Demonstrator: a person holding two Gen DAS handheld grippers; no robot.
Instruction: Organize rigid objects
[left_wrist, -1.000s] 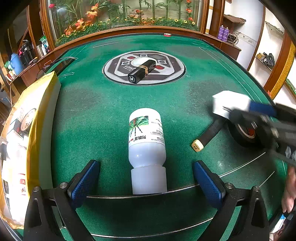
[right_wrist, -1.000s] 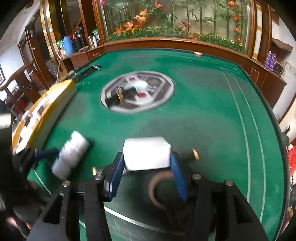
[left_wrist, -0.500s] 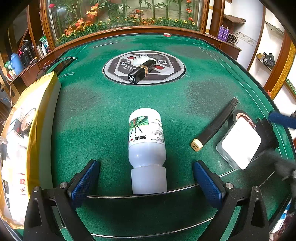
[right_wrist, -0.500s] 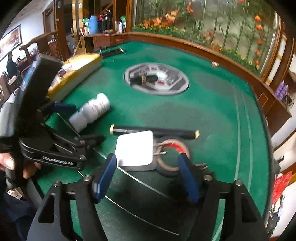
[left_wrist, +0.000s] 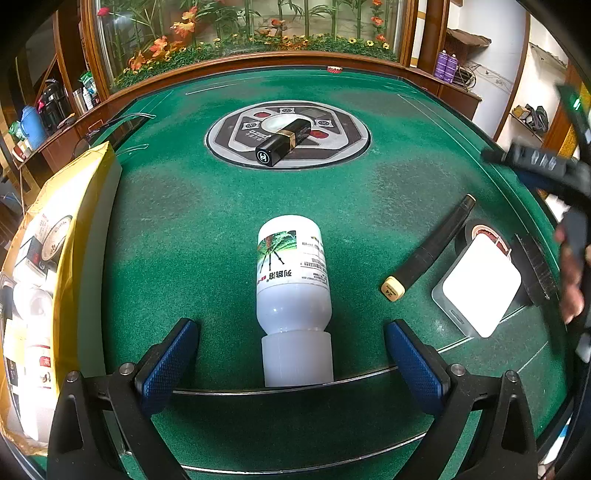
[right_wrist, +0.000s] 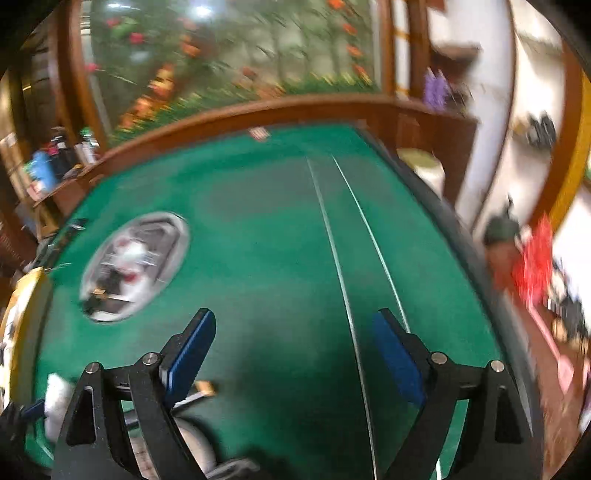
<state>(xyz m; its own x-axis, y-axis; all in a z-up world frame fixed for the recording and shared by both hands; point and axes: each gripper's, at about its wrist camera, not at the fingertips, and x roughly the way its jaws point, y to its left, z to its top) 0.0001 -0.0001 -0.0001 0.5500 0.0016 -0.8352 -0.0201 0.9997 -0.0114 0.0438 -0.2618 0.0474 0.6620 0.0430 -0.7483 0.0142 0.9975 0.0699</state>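
Note:
A white plastic bottle (left_wrist: 293, 295) lies on the green felt table (left_wrist: 184, 229), cap end towards me. My left gripper (left_wrist: 291, 354) stands open, its blue pads on either side of the cap without touching it. To the right lie a black marker with a yellow cap (left_wrist: 428, 251) and a white square box (left_wrist: 480, 284) resting partly on a roll of tape (left_wrist: 480, 230). A black lipstick tube (left_wrist: 284, 142) sits on the round grey emblem (left_wrist: 343, 136). In the blurred right wrist view my right gripper (right_wrist: 295, 354) is opening wide, with only felt between its pads.
A yellow bag (left_wrist: 74, 240) lies along the table's left edge. A dark flat piece (left_wrist: 535, 266) lies beside the white box. A hand (left_wrist: 572, 280) is at the right edge. A wooden rim (left_wrist: 258, 61) borders the far side, with plants behind it.
The right gripper set the white box down on the tape roll, let go, opened wide and swung away to the right. The left gripper and the bottle stayed still.

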